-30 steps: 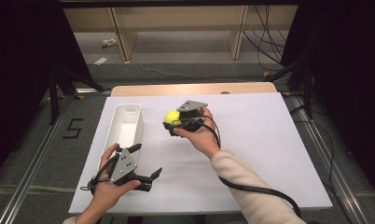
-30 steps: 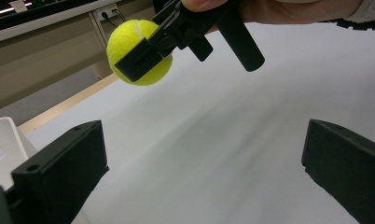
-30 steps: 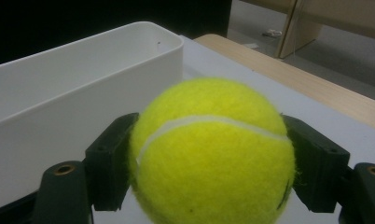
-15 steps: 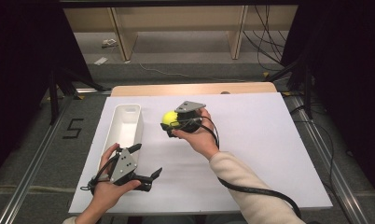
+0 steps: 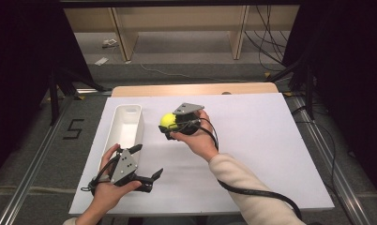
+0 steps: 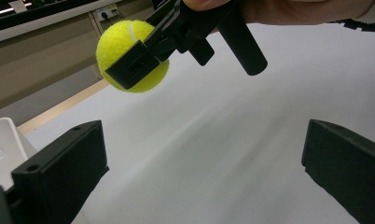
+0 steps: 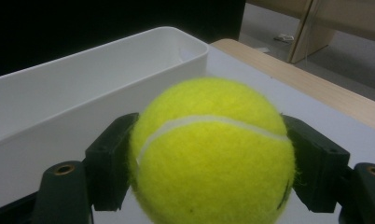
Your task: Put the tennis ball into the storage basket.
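My right gripper (image 5: 170, 125) has its jaws clamped on the ball (image 5: 167, 120), one pad pressed to each side. From the right gripper view the ball (image 7: 213, 154) sits squarely between the two black jaws, its white seam curving across the front. I hold it in the air above the white table (image 5: 252, 140), just to the right of the tray (image 5: 127, 129), whose long white wall (image 7: 83, 116) runs close behind the ball. The ball is beside the tray, not over its opening.

My left gripper (image 5: 149, 177) rests low near the table's front edge, close to the near end of the tray. Its jaws stand wide apart with nothing between them. Along them, in the left gripper view, I see the ball (image 6: 129, 51) hanging in the other gripper (image 6: 176, 32), clear of the table.
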`<action>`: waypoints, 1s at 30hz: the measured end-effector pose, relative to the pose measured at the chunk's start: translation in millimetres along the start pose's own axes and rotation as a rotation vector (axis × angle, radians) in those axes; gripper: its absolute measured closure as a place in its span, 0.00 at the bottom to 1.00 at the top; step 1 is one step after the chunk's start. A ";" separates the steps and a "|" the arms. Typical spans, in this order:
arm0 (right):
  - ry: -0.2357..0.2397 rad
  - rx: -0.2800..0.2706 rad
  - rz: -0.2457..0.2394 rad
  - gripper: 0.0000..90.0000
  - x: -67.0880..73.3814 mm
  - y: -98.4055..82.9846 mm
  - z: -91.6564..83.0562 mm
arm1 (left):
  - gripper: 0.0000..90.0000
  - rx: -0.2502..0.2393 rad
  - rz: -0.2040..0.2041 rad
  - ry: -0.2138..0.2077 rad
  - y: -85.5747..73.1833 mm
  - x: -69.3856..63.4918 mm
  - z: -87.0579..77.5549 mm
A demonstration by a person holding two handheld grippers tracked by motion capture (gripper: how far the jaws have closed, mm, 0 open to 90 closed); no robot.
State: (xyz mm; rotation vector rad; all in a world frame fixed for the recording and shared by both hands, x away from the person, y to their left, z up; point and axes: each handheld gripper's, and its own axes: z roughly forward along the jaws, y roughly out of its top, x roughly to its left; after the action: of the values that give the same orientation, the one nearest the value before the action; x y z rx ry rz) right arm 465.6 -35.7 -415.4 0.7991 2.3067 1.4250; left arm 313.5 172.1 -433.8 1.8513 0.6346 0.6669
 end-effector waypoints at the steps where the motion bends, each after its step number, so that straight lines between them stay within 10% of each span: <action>1: 0.001 -0.002 -0.002 0.30 0.3 0.4 0.2 | 0.00 0.000 0.004 0.000 0.1 0.3 0.0; 30: 0.028 -0.004 -0.013 0.30 11.2 9.6 5.4 | 0.00 0.000 0.005 0.001 0.1 0.2 -0.1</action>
State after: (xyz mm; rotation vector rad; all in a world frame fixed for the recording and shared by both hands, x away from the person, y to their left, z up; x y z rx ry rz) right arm 462.4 -21.7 -409.1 0.7667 2.3246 1.4442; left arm 313.5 172.2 -433.6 1.8532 0.6299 0.6711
